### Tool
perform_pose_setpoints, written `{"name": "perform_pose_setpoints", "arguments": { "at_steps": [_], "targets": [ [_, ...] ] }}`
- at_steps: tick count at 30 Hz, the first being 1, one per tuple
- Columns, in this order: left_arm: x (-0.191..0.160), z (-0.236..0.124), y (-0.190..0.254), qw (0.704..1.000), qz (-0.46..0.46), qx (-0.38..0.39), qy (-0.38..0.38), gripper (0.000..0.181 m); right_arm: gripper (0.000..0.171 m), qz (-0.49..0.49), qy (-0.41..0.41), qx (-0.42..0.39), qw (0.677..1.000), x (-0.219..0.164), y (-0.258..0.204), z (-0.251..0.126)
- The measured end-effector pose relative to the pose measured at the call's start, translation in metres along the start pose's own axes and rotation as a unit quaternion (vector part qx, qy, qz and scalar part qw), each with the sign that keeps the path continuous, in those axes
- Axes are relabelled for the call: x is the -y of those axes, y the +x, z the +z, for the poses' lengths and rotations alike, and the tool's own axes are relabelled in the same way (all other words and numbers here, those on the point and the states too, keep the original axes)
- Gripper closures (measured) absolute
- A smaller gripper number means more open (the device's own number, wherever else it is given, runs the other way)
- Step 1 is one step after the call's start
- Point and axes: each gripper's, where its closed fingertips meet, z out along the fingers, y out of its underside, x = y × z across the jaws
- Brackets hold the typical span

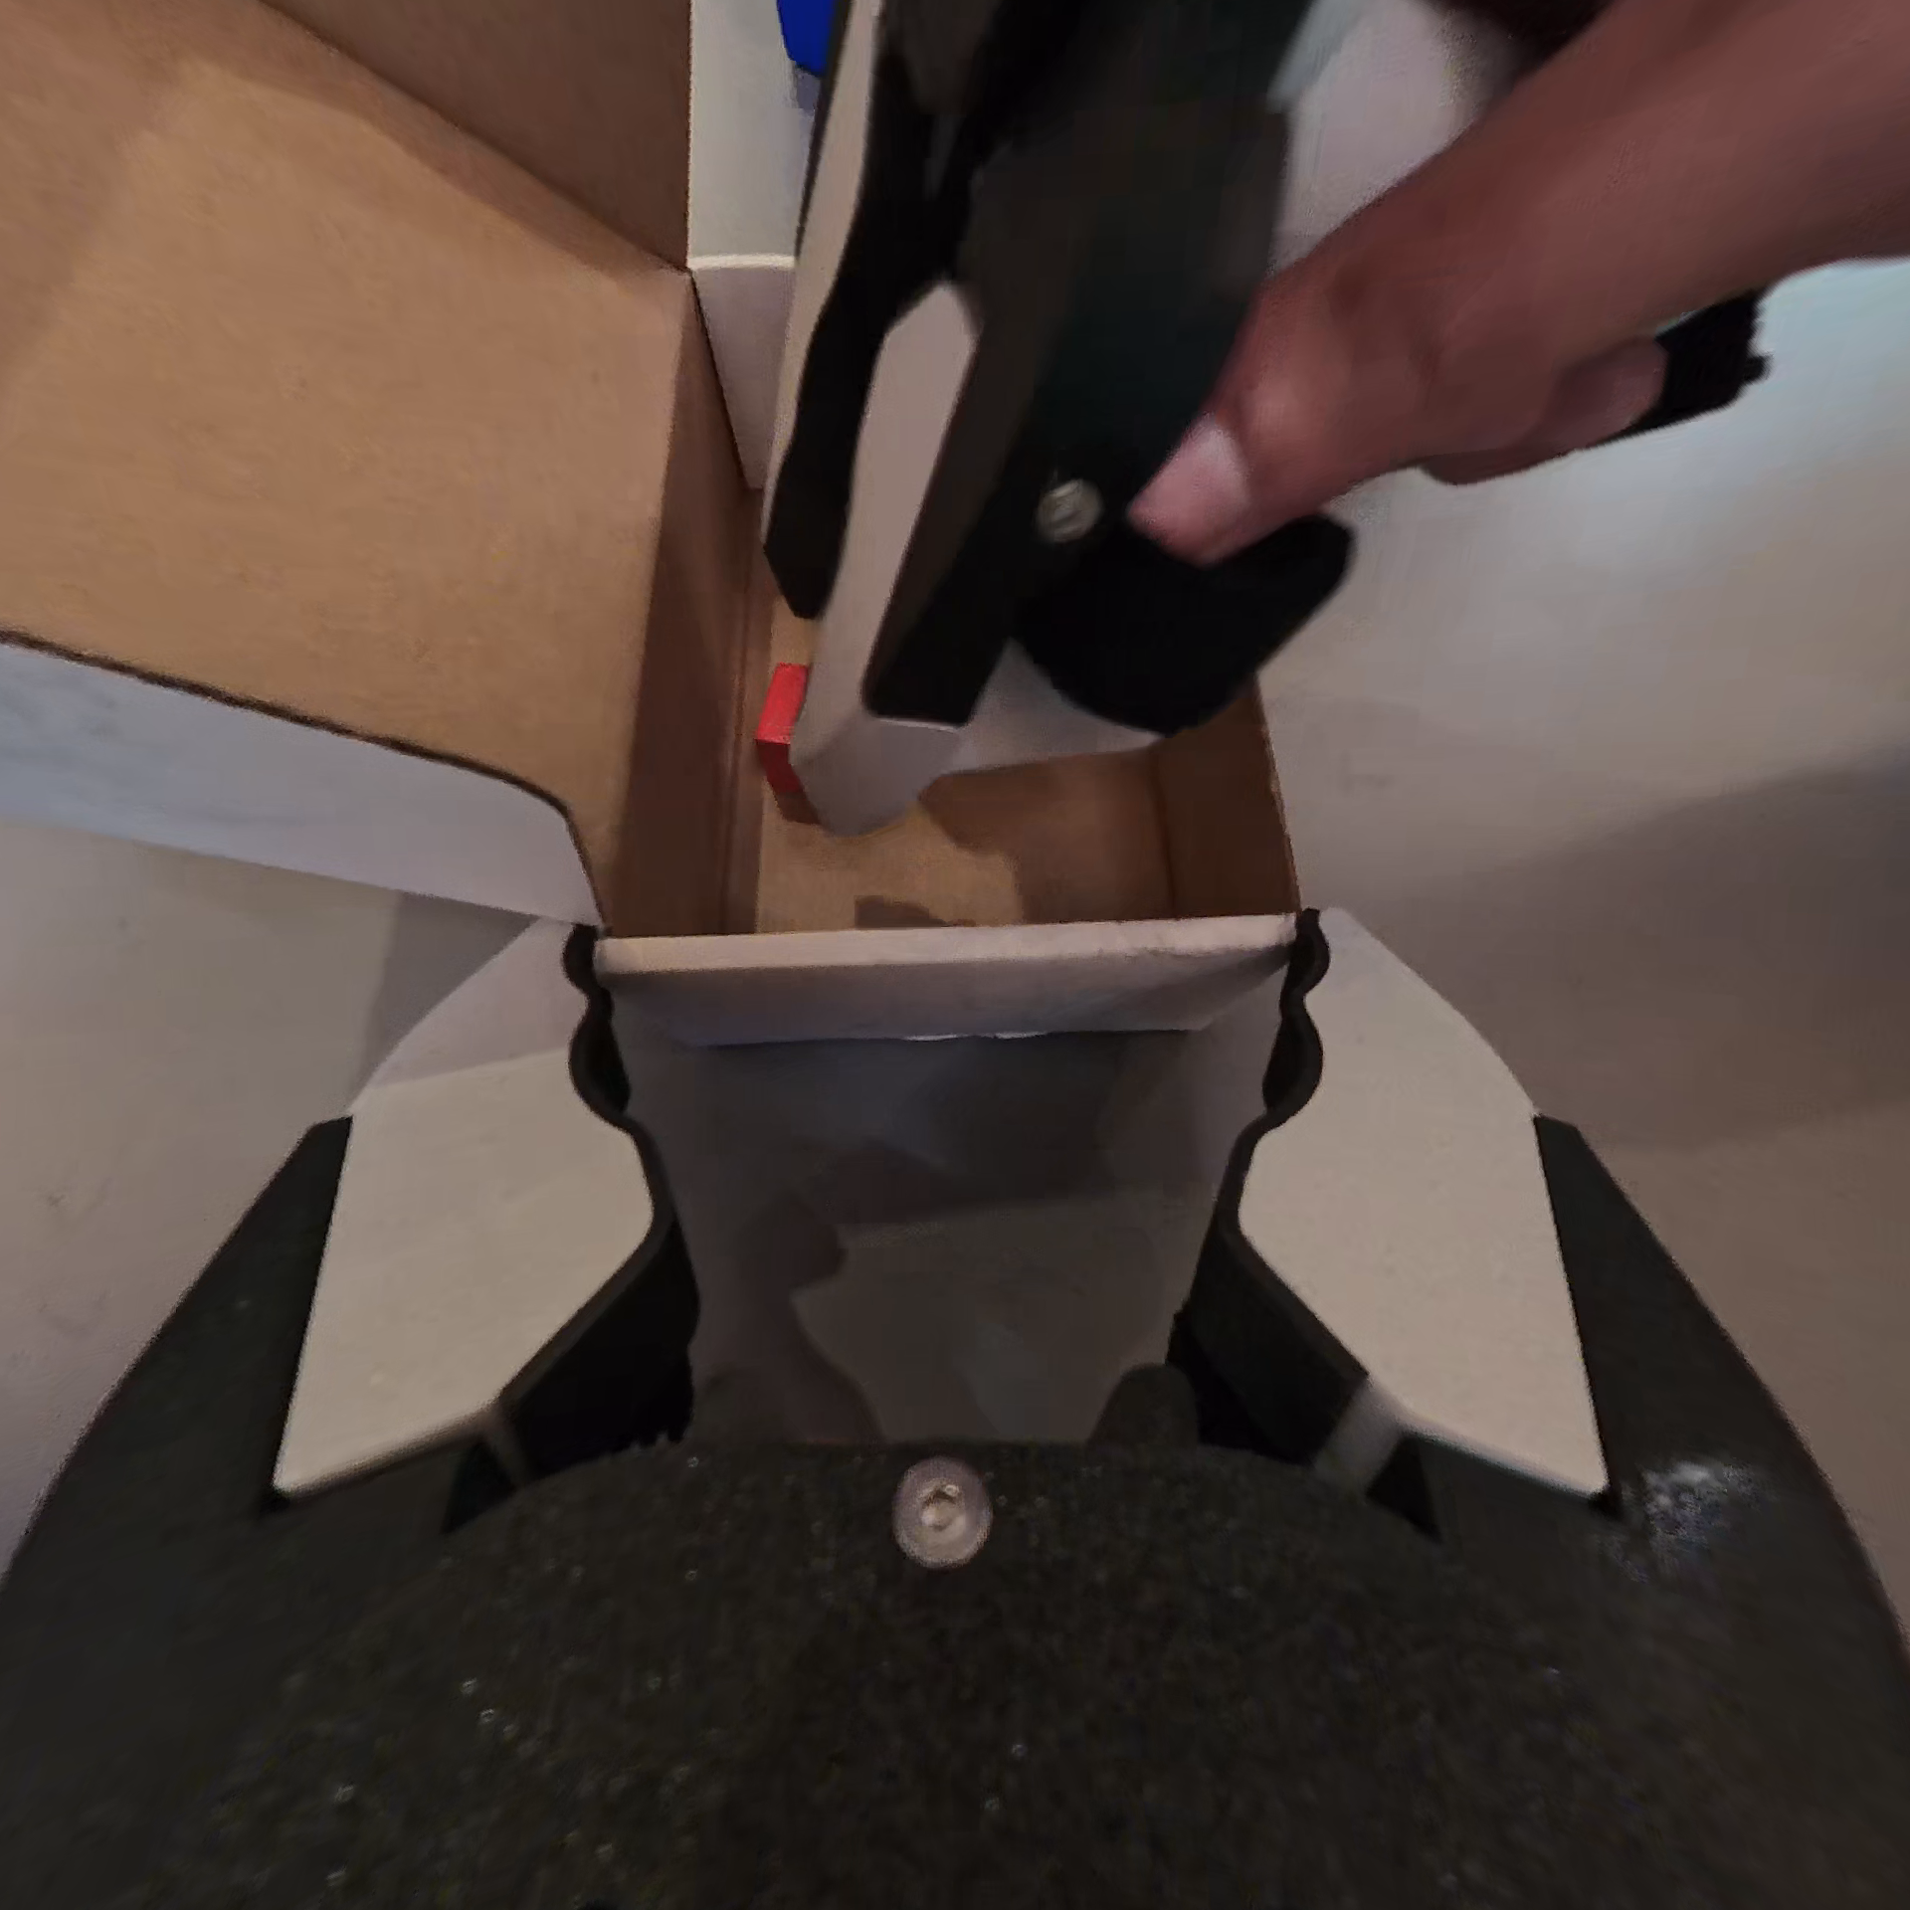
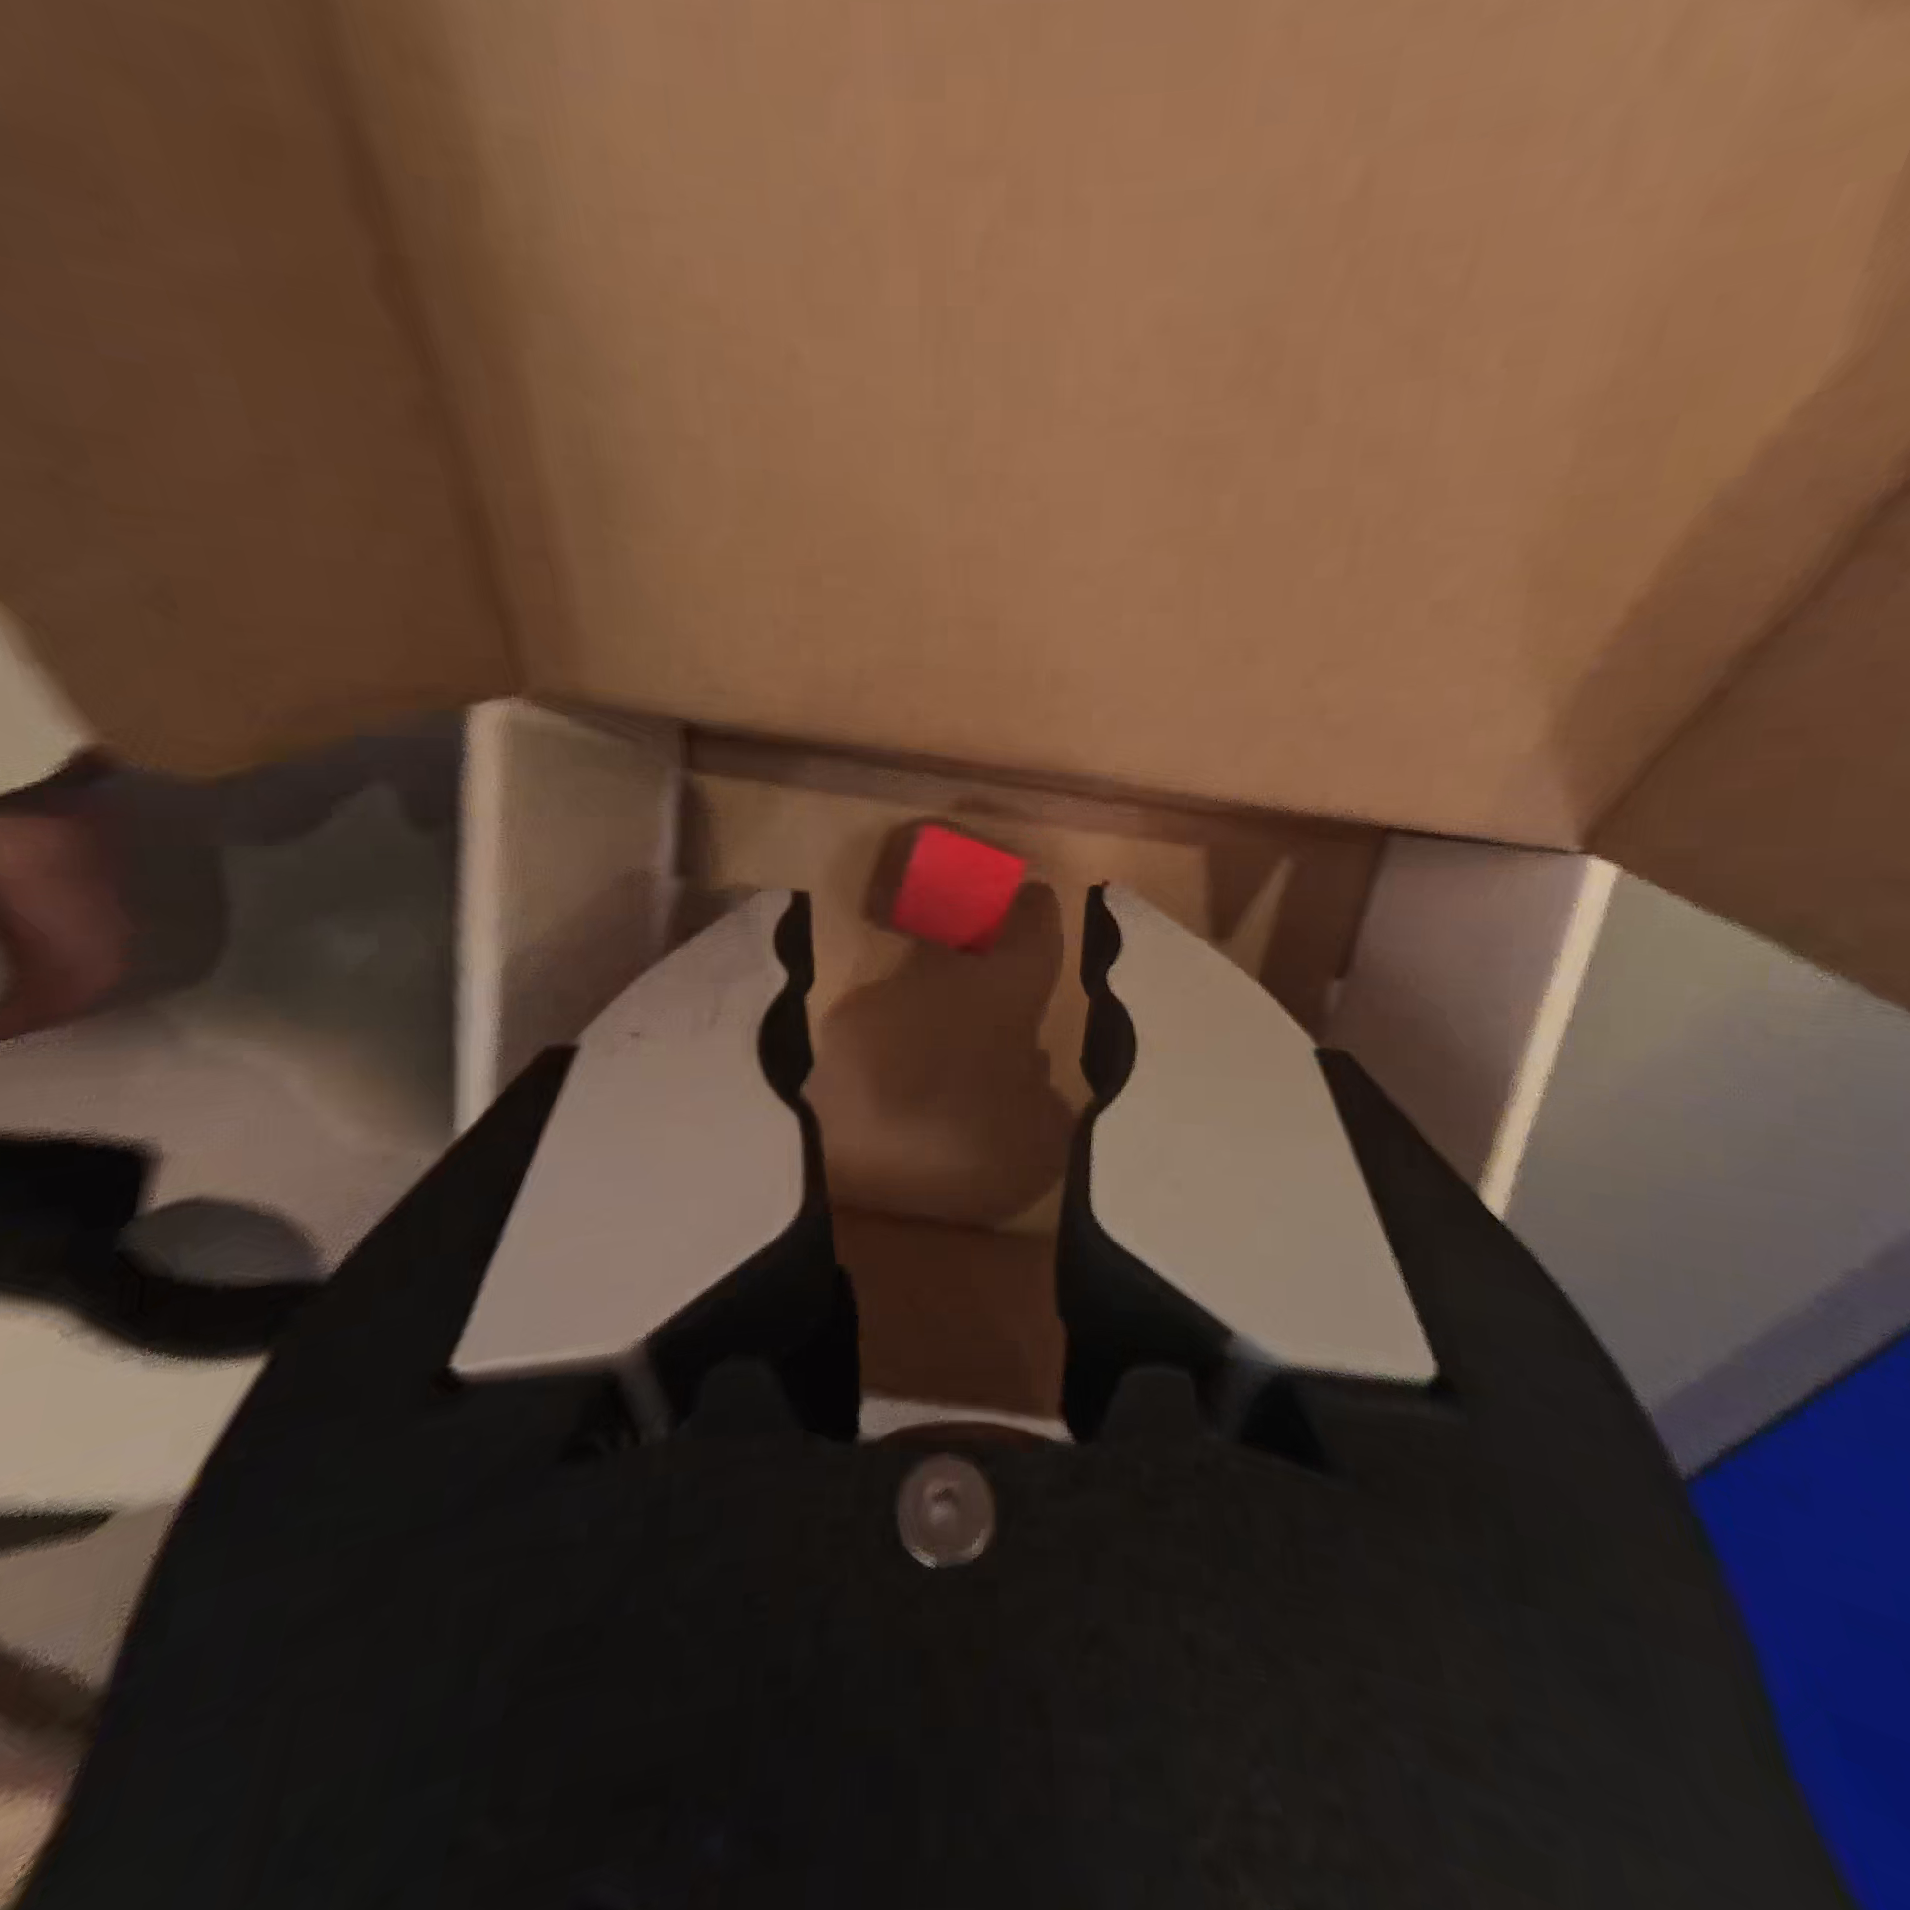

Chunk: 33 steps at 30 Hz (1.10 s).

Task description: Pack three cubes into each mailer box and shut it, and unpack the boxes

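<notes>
An open white mailer box (image 1: pixel 930 977) with a brown inside stands on a pale table, its lid (image 1: pixel 310 413) raised to the left. A red cube (image 1: pixel 777 724) lies on the box floor by the left wall. My left gripper (image 1: pixel 946 951) has its jaws wide apart and clasps the box's near end wall, touching both corners. My right gripper (image 1: pixel 858 796) reaches down into the box next to the cube. In the right wrist view my right gripper (image 2: pixel 946 910) is partly open and empty, with the red cube (image 2: pixel 956 894) just beyond its tips. The lid (image 2: pixel 1034 362) rises behind.
A person's hand (image 1: pixel 1447 362) holds the right gripper above the box. A blue object (image 1: pixel 806 31) lies beyond the box and also shows in the right wrist view (image 2: pixel 1809 1550). The pale table (image 1: pixel 1602 775) lies on both sides.
</notes>
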Motion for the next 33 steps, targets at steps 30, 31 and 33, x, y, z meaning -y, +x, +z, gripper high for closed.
{"name": "perform_pose_setpoints", "arguments": {
  "at_steps": [30,31,33],
  "targets": [
    [0.000,-0.001,0.000,1.000,-0.002,-0.004,0.002,0.060,0.149,0.112,-0.104,-0.066,0.986,-0.213,0.218,-0.135],
    [0.000,-0.001,0.000,1.000,-0.002,-0.004,0.002,0.060,0.149,0.116,-0.116,-0.060,0.985,-0.218,0.223,-0.123],
    [0.000,-0.001,0.000,1.000,-0.001,-0.003,0.001,0.060,0.149,0.125,-0.140,-0.055,0.981,-0.227,0.232,-0.102]
  ]
}}
